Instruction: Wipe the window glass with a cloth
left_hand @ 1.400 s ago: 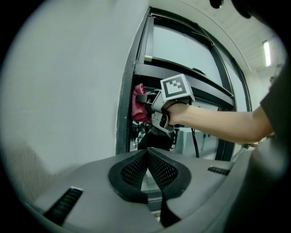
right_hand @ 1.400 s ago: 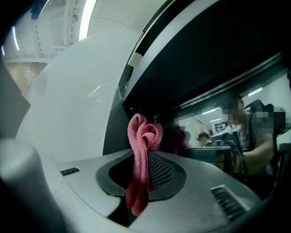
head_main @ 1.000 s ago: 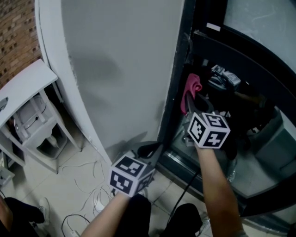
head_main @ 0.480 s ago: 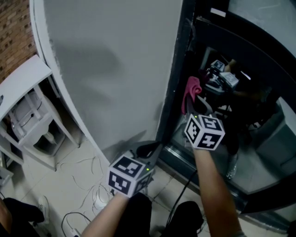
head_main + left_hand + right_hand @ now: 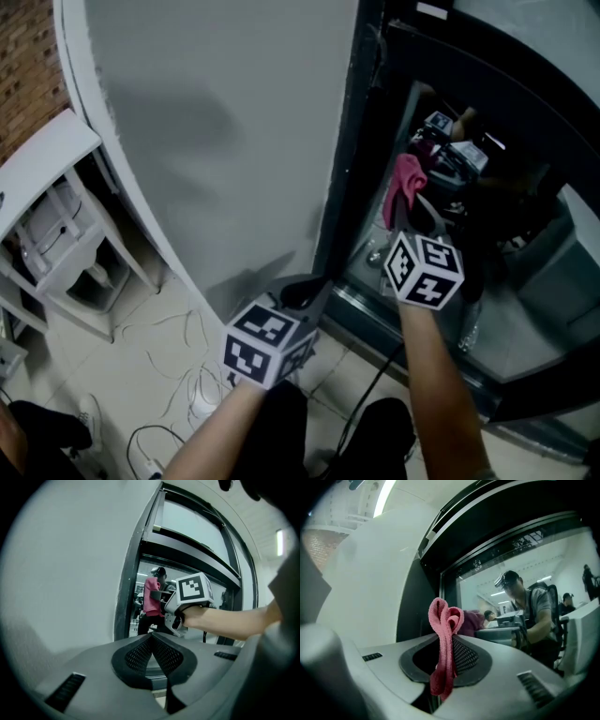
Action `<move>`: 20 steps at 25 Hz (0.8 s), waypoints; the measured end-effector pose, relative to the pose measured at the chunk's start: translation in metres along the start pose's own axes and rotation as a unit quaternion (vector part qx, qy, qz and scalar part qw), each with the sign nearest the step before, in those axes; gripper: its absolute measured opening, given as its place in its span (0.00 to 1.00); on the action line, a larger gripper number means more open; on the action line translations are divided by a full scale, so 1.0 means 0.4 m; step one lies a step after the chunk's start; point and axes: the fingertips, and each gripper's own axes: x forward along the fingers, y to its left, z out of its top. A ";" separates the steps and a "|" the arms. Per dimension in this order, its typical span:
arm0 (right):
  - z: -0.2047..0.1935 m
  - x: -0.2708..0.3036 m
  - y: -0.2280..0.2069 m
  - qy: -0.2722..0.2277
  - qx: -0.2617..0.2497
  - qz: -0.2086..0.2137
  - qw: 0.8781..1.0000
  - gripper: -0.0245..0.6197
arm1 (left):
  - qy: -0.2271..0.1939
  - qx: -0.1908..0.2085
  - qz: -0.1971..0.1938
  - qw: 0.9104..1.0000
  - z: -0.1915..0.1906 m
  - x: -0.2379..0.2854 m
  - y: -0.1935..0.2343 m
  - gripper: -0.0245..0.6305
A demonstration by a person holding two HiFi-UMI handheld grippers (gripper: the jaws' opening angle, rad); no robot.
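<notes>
A folded pink cloth (image 5: 445, 639) is pinched between the jaws of my right gripper (image 5: 446, 656), its loops sticking up past the jaw tips. From the head view that cloth (image 5: 406, 187) is held up against the window glass (image 5: 525, 244), just right of the dark window frame (image 5: 349, 141), with the right gripper (image 5: 412, 220) behind it. My left gripper (image 5: 298, 292) hangs lower, near the foot of the frame by the grey wall, and its jaws are pressed together with nothing in them (image 5: 151, 641). The left gripper view also catches the cloth (image 5: 151, 597) and the right gripper's marker cube (image 5: 192, 588).
A curved grey wall (image 5: 216, 131) stands left of the window frame. A white table (image 5: 42, 178) with a white chair (image 5: 66, 248) under it is at the far left. Cables (image 5: 187, 394) trail over the tiled floor. The glass mirrors a person with a backpack (image 5: 532, 611).
My right gripper has carried the pink cloth a little to the right and up along the glass. The left gripper has stayed about where it was.
</notes>
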 end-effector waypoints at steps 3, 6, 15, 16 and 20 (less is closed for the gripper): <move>0.003 -0.028 -0.029 0.001 -0.003 -0.012 1.000 0.13 | 0.002 0.001 -0.007 1.000 -0.008 0.010 -0.023 0.04; 0.013 -0.064 -0.061 0.001 -0.007 -0.025 1.000 0.13 | 0.002 0.000 -0.019 1.000 -0.012 0.020 -0.055 0.04; 0.020 -0.179 -0.187 0.005 -0.017 -0.065 0.998 0.13 | 0.002 0.006 -0.051 0.999 -0.014 0.059 -0.157 0.04; 0.022 -0.191 -0.199 0.005 -0.018 -0.069 0.997 0.13 | 0.003 0.006 -0.054 0.998 -0.016 0.063 -0.168 0.04; 0.032 -0.245 -0.258 0.004 -0.016 -0.090 0.996 0.13 | 0.004 0.011 -0.069 0.998 -0.014 0.084 -0.216 0.04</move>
